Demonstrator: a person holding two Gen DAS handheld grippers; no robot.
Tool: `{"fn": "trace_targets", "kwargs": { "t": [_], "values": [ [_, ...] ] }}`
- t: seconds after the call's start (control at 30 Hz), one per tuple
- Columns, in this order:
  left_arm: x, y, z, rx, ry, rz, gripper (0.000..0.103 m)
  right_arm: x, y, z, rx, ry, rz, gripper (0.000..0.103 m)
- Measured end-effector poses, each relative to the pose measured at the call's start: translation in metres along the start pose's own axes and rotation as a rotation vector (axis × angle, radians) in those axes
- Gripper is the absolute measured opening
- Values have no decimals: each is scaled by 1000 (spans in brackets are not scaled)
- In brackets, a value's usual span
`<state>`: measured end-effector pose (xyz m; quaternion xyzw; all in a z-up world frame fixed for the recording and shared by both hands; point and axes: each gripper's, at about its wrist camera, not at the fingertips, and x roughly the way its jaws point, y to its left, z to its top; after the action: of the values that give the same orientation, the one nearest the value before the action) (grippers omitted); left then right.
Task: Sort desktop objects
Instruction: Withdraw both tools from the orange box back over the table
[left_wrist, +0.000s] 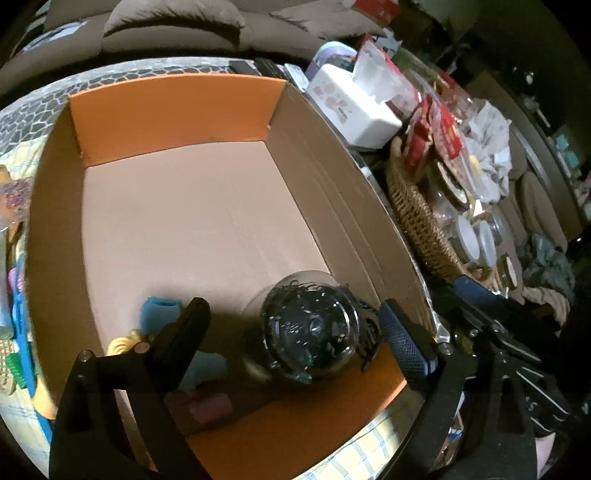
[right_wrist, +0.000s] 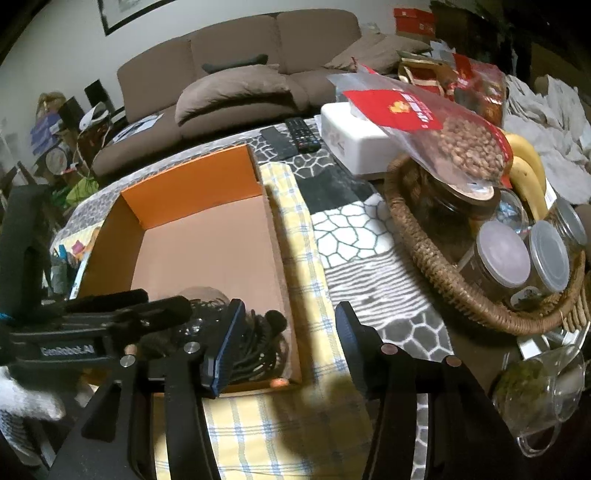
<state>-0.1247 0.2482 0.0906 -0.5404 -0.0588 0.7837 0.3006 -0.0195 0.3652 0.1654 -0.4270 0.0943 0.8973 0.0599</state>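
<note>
Holding my left gripper (left_wrist: 295, 332) spread around the glass jar (left_wrist: 310, 328) in the orange box (left_wrist: 177, 107), lower frame, pads clear; my right gripper (right_wrist: 286, 347) is hanging apart, empty.

dim indoor light, deep shadows in the box (left_wrist: 177, 206), dark fisheye corners, soft blur at edges

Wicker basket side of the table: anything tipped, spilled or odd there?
Yes. A glass pitcher lies tipped on its side beside the wicker basket, greenish contents still inside. No spill is visible.
</note>
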Motion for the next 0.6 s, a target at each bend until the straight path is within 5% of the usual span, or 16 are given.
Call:
{"fn": "trace_targets", "kwargs": {
  "t": [0.6],
  "values": [
    [-56,16,-27,60,-90,90,97,10,37,-4,-106,31,-21,62]
  ]
}}
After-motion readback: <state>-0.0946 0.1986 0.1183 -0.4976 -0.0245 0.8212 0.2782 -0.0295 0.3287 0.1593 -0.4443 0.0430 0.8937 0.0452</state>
